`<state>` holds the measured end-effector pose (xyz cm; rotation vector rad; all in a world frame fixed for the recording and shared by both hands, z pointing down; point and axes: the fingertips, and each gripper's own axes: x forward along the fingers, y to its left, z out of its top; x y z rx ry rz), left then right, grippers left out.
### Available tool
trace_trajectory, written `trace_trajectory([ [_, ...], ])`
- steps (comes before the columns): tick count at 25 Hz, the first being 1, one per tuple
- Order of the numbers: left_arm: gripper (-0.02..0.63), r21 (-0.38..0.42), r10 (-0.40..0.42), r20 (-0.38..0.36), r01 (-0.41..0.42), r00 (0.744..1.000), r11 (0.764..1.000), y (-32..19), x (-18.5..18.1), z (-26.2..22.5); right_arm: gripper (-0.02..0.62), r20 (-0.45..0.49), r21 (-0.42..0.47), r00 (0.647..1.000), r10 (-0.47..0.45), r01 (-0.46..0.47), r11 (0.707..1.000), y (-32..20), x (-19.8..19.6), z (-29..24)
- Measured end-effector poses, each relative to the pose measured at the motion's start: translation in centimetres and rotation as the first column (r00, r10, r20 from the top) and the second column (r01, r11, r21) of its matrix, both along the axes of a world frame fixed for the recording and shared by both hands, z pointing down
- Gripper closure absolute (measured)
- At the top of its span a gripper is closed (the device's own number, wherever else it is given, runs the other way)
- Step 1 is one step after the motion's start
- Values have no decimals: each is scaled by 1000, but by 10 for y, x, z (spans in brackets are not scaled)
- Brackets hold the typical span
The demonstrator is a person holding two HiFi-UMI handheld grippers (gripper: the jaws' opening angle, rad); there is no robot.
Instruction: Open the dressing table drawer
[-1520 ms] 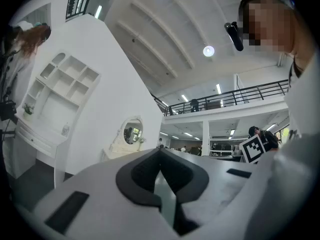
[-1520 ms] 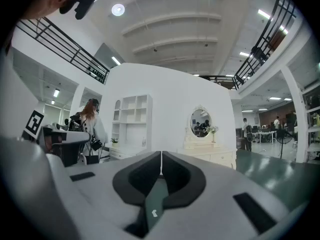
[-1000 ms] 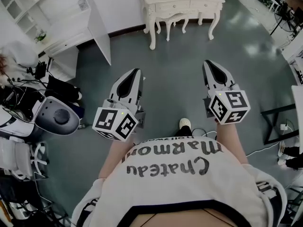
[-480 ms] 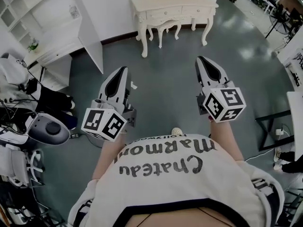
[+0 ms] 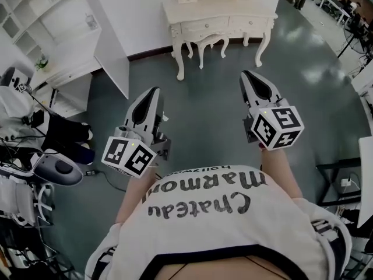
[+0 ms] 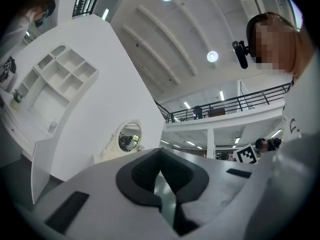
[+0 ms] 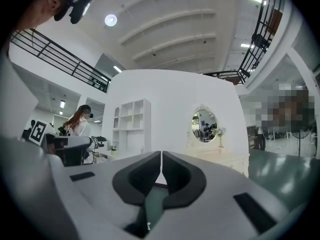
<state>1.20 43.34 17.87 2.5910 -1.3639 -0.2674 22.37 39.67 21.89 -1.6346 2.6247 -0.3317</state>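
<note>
The left gripper (image 5: 150,98) is held level above the floor, and in the left gripper view its jaws are seen closed tip to tip, with nothing caught between them. The right gripper (image 5: 252,80) is likewise held level, a little further forward. Its jaws are also pressed together and nothing is gripped. A marker cube (image 5: 129,156) is carried at the rear of the left gripper, and a second marker cube (image 5: 278,128) at the rear of the right one. Both grippers are pointed away from the person, whose printed white shirt (image 5: 215,214) fills the lower part of the head view.

Between and beyond the grippers, bare grey-green floor (image 5: 204,115) is seen. The dressing table (image 5: 218,7), white with curved legs, is placed against the far wall, well apart from both grippers and slightly nearer the line of the right one. Its drawers (image 5: 204,25) are shown shut, their fronts flush with the frame. An oval mirror (image 7: 205,125) is mounted above the table top. To the left of the table a white shelf unit (image 5: 64,34) is set against a partition. Cables and equipment (image 5: 55,168) are spread over the floor at the far left.
</note>
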Motion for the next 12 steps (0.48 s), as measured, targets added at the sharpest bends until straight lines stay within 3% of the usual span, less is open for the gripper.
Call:
trace_trajectory([
  [6, 583, -30, -3, 80, 6, 997, 1000, -22, 31, 37, 568, 35, -49, 999, 6, -4, 999, -23, 33, 41],
  [12, 584, -127, 6, 62, 2, 998, 992, -48, 40, 68, 568, 64, -163, 998, 11, -1, 987, -43, 43, 86],
])
